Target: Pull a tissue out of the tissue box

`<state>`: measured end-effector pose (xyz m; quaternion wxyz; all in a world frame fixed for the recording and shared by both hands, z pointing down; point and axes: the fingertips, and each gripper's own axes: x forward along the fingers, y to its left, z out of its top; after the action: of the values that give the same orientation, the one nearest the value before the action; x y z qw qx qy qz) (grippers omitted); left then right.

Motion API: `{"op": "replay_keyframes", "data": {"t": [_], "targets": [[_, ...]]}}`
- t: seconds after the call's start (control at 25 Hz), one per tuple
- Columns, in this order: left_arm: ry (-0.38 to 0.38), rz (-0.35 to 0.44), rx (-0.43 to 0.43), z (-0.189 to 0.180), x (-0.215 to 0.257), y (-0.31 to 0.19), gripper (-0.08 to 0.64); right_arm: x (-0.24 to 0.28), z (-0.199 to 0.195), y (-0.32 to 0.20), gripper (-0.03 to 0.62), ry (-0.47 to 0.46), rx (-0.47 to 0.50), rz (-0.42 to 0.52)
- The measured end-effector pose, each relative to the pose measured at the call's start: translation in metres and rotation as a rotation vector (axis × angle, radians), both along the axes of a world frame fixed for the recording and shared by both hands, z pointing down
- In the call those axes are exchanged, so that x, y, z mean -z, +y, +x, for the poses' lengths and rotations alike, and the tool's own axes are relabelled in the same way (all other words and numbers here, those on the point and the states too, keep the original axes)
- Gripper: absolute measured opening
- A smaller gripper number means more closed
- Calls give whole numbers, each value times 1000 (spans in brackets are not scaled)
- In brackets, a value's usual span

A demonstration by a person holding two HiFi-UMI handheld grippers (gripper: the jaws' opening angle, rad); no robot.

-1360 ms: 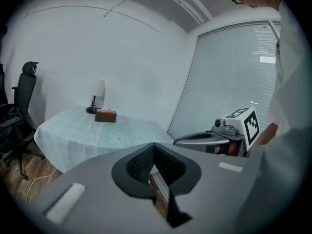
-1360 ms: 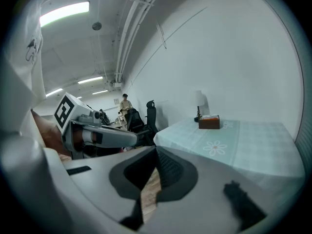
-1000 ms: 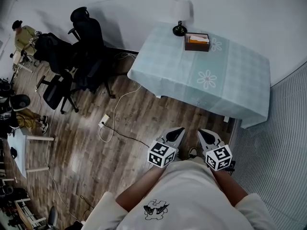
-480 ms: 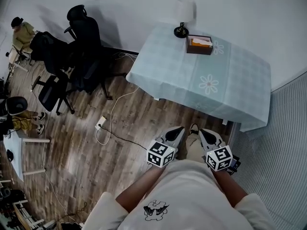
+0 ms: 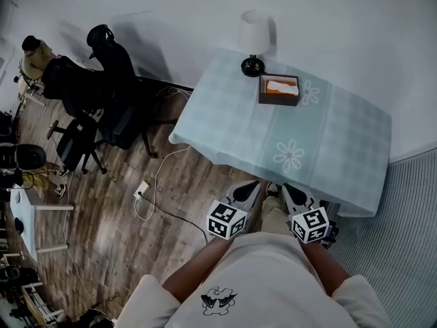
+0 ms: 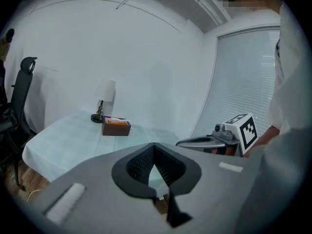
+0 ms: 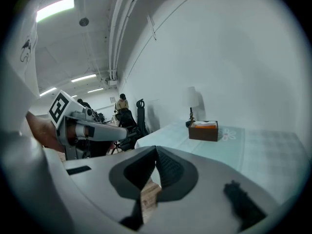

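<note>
A brown tissue box [image 5: 278, 89] with a white tissue showing at its top stands at the far side of a table [image 5: 328, 149] draped in a pale blue cloth. It also shows small in the left gripper view as the tissue box [image 6: 116, 126] and in the right gripper view as the tissue box [image 7: 203, 130]. My left gripper [image 5: 255, 185] and right gripper [image 5: 286, 188] are held close to the body, side by side, at the table's near edge, far short of the box. Both have their jaws together and hold nothing.
A lamp [image 5: 255, 36] with a white shade stands just left of the box. Black office chairs [image 5: 102, 94] crowd the floor to the left. A power strip [image 5: 142, 190] and its cable lie on the wood floor. Ribbed blinds [image 5: 403, 251] run along the right.
The person has walked toward the table. Both grippers have travelled with the body and now sit at the table's near edge, and the box looks nearer.
</note>
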<state>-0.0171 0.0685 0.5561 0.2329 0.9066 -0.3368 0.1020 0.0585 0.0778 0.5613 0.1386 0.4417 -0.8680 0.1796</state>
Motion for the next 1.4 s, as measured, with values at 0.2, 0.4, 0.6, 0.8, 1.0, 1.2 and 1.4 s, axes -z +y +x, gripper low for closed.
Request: {"op": "replay_keyframes", "data": {"t": [0.2, 0.4, 0.6, 0.8, 1.0, 1.2, 1.4], "targets": [[-38, 5, 9, 50, 9, -82, 6, 15, 46, -82, 8, -5, 46, 21], [-42, -12, 31, 77, 15, -137, 6, 20, 72, -138, 8, 1, 80, 15], [-43, -46, 35, 80, 5, -167, 6, 5, 77, -162, 8, -16, 56, -36], [-31, -58, -3, 78, 4, -194, 6, 4, 70, -185, 8, 0, 41, -46], [-33, -46, -40, 73, 5, -222, 6, 7, 69, -216, 8, 14, 8, -40], [-35, -54, -45, 66, 0, -242, 6, 8, 68, -242, 8, 27, 0, -27], [-51, -58, -57, 65, -8, -268, 6, -1, 65, -269, 8, 54, 10, -34]]}}
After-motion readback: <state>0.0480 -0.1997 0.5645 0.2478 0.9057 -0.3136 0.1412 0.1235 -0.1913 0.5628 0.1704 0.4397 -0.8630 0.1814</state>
